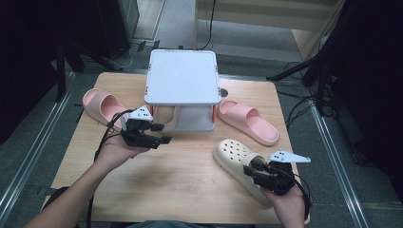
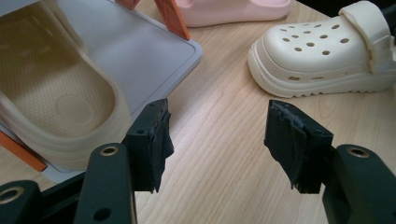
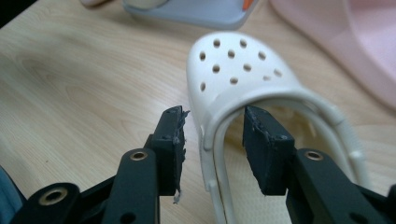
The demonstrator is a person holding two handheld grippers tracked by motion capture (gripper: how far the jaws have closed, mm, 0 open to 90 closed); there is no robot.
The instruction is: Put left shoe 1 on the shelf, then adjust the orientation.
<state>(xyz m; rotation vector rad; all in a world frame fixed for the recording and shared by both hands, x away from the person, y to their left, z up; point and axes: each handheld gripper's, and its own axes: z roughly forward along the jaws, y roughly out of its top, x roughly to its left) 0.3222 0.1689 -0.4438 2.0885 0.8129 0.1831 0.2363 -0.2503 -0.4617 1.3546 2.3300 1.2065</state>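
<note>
A cream clog (image 1: pixel 235 156) with holes in its toe lies at the table's right front, also seen in the left gripper view (image 2: pixel 322 51) and the right gripper view (image 3: pixel 233 60). My right gripper (image 1: pixel 253 167) (image 3: pixel 215 135) straddles the clog's left rim and strap at the heel opening; small gaps show beside both pads, so it is open. A second cream clog (image 1: pixel 164 116) (image 2: pixel 51 88) sits on the lower shelf of a grey rack (image 1: pixel 182 76). My left gripper (image 1: pixel 162 133) (image 2: pixel 217 135) hovers open over bare wood just in front of that shelf.
One pink slipper (image 1: pixel 102 104) lies left of the rack, another (image 1: pixel 249 121) (image 3: pixel 355 37) to its right, close to the clog. The rack's lower tray (image 2: pixel 135 51) has orange legs. Bare wood spans the table's front middle. Dark stands and cables surround the table.
</note>
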